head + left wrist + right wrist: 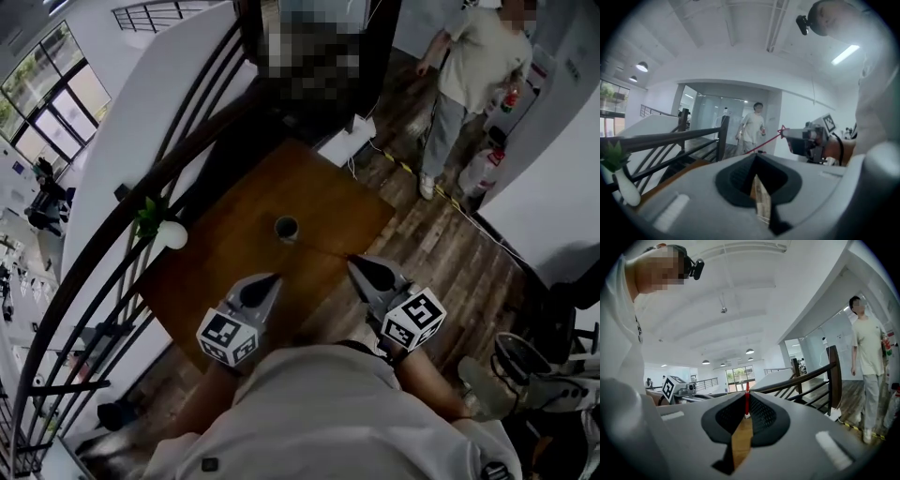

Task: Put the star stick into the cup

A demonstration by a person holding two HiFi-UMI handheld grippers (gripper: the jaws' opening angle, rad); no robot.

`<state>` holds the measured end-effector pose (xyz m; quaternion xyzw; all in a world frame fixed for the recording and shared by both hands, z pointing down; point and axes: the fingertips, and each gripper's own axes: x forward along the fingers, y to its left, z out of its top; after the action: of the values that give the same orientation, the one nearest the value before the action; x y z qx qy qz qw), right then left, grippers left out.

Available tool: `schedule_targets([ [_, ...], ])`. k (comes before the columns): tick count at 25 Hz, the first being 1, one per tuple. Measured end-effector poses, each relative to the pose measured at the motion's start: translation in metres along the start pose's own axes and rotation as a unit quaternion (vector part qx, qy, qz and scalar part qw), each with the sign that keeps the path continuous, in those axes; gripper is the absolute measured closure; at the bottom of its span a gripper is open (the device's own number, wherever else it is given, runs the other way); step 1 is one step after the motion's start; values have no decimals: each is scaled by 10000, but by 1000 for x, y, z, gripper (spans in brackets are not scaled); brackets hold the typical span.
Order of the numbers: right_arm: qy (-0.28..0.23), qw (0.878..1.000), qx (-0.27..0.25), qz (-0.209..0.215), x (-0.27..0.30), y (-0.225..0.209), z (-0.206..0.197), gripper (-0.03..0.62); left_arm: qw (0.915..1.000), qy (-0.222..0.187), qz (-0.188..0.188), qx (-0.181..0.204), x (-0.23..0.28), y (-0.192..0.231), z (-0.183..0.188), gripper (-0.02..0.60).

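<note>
A small dark cup (286,228) stands near the middle of the brown wooden table (225,253). My right gripper (354,264) hovers at the table's near right, shut on the thin red star stick (747,404). In the left gripper view the star stick (764,143) slants down to the left from the right gripper (787,134), with the star right at the jaw tips. My left gripper (273,278) hangs over the near left of the table, below the cup. Its jaws are together with nothing between them. Neither gripper view shows the cup.
A white vase with a green sprig (164,230) sits at the table's left edge, next to a dark stair railing (112,244). A person (473,66) stands on the wooden floor at the back right. A white box (347,145) lies beyond the table's far corner.
</note>
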<state>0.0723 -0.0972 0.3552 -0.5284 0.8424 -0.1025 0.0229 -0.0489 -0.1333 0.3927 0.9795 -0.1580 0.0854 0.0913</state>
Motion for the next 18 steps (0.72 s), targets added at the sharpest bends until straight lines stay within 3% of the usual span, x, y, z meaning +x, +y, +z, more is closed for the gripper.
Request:
schedule_targets([
  [10,226,9964,-98,806,71,2,4,569,9959,-126,853,-273,-31,50,0,578],
  [18,380,9852,-196,1658,112,-28,13,569,9859,-210,1602,-433,-9,71,4,578],
])
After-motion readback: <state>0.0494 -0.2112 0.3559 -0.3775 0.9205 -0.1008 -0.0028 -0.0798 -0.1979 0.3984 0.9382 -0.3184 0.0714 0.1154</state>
